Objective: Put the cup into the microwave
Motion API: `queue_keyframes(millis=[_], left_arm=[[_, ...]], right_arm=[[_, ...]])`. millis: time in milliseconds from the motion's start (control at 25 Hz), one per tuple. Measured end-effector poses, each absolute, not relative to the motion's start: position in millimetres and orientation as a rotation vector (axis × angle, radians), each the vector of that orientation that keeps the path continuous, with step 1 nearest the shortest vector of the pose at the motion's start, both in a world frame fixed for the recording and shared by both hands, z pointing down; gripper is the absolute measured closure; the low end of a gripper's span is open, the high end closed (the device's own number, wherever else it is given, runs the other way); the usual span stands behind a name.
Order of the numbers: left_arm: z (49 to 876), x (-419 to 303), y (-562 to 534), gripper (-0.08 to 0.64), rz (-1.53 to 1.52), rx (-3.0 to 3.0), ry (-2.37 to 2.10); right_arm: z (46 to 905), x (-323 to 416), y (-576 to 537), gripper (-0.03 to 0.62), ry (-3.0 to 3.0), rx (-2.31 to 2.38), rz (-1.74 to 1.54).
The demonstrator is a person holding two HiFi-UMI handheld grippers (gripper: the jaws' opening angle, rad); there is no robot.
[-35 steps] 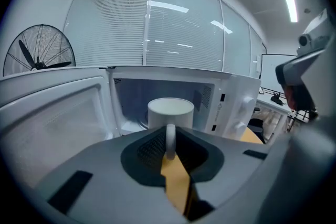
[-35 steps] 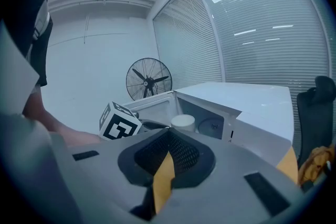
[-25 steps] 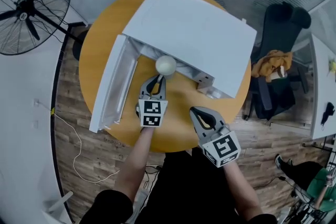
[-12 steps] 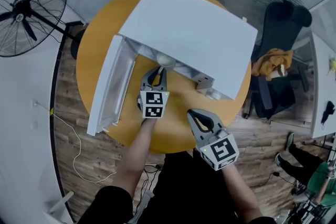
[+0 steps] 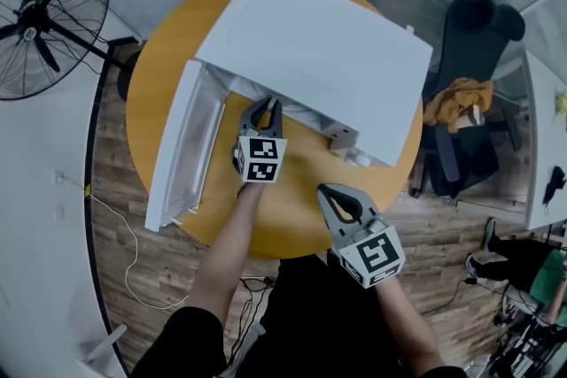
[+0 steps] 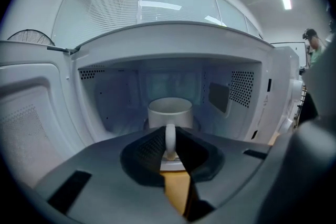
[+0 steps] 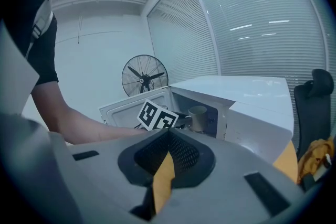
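The white microwave (image 5: pixel 328 57) stands on the round orange table (image 5: pixel 292 208), its door (image 5: pixel 182 150) swung open to the left. My left gripper (image 5: pixel 264 111) reaches into the opening, shut on the handle (image 6: pixel 170 139) of the white cup (image 6: pixel 169 112). The cup sits upright inside the cavity (image 6: pixel 220 97); whether it rests on the floor there I cannot tell. From the head view the microwave's top hides the cup. The right gripper view shows the cup (image 7: pixel 198 117) inside, behind the left gripper's marker cube (image 7: pixel 157 115). My right gripper (image 5: pixel 341 204) hovers over the table's near edge, shut and holding nothing.
A standing fan (image 5: pixel 44 13) is at the far left on the wooden floor. A black office chair (image 5: pixel 469 57) with a yellow cloth (image 5: pixel 456 111) stands to the right of the table. A thin cable (image 5: pixel 124 243) lies on the floor at the left.
My left gripper has moved forward with the cup, from in front of the opening into the cavity; the cup has gone out of sight in the head view. The right gripper has barely moved.
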State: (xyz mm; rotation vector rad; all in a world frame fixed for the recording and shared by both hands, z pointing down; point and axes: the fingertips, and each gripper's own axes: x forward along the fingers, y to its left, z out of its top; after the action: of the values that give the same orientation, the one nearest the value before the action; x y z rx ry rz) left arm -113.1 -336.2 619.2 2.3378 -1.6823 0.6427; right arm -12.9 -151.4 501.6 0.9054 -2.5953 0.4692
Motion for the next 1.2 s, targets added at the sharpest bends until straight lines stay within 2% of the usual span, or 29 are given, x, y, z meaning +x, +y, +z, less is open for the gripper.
queue_keyframes(millis=[1200], left_arm=[[618,-92,-385,0.514,0.65,2.472,-1.615]], right_arm=[[502,-7,-146,0.583,-2.565,0.943,0.471]])
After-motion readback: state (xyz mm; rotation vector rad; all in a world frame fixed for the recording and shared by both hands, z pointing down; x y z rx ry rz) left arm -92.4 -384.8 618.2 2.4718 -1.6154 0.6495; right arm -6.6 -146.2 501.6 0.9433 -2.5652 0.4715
